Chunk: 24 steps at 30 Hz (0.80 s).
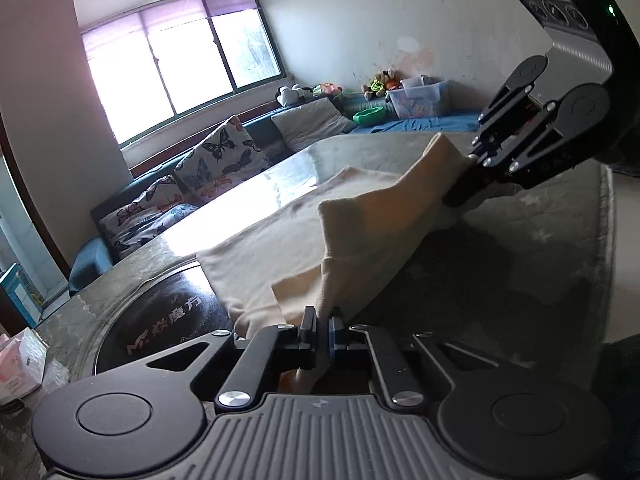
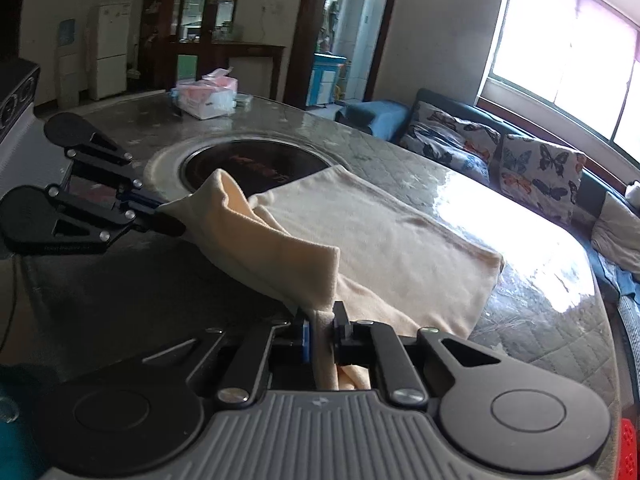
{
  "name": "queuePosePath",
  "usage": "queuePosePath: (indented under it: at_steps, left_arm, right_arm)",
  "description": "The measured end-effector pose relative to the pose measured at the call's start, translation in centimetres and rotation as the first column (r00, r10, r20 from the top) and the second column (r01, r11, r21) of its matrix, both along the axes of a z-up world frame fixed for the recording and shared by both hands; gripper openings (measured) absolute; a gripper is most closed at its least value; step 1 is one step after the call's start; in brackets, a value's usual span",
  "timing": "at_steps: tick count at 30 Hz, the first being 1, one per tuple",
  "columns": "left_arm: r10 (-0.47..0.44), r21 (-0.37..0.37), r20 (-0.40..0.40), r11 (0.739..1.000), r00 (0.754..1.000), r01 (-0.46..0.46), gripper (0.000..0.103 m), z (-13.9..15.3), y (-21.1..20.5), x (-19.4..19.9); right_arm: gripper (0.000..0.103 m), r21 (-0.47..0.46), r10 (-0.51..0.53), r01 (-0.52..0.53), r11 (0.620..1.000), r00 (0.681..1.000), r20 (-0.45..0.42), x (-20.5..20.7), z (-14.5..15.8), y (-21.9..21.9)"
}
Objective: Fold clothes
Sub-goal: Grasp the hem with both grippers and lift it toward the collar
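Observation:
A cream cloth garment point(image 1: 280, 236) lies partly flat on the grey marble table point(image 1: 520, 280); it also shows in the right wrist view point(image 2: 380, 240). Its near edge is lifted off the table between both grippers. My left gripper point(image 1: 323, 320) is shut on one corner of the lifted edge; it also shows at the left of the right wrist view point(image 2: 160, 212). My right gripper point(image 2: 320, 320) is shut on the other corner; it shows at the upper right of the left wrist view point(image 1: 464, 184). The lifted edge sags between them.
A round black inset hotplate point(image 2: 256, 164) sits in the table point(image 2: 400, 152) beyond the cloth. A tissue pack point(image 2: 206, 98) lies on the far side of the table. A sofa with butterfly cushions point(image 2: 536, 168) runs under the window.

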<state>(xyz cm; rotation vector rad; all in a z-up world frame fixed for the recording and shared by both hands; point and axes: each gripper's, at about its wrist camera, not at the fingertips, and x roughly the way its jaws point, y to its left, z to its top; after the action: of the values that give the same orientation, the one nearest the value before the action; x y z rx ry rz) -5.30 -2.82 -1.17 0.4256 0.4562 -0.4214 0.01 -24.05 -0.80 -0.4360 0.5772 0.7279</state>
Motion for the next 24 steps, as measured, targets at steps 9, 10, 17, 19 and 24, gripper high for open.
queuePosePath:
  at_steps: [9,10,17,19,24]
  left_arm:
    - [-0.042,-0.041,-0.043,0.998,0.998,0.04,0.006,2.5,-0.1,-6.8]
    - [-0.046,-0.042,-0.046,0.998,0.998,0.044,0.006,2.7,-0.1,-7.6]
    - [-0.038,-0.044,0.002,0.998,0.999,0.038,0.006,3.9,-0.3,-8.1]
    - [-0.031,-0.046,0.025,0.998,0.999,0.033,0.006,4.3,-0.2,-7.0]
    - [-0.015,-0.027,0.048,0.999,0.999,0.016,0.006,5.1,-0.7,-2.0]
  right_arm:
    - [0.009,-0.034,0.116,-0.117,0.993,0.993,-0.035,-6.8,2.8,-1.3]
    - [0.009,-0.04,0.128,-0.13,0.991,0.991,-0.038,-7.7,3.1,-1.3]
    - [0.008,-0.051,0.149,-0.15,0.987,0.989,-0.022,-9.5,4.4,-1.3]
    - [0.008,-0.045,0.135,-0.135,0.99,0.991,-0.004,-8.9,4.9,-1.3]
    - [0.008,-0.021,0.085,-0.085,0.996,0.996,0.013,-5.4,5.7,-1.0]
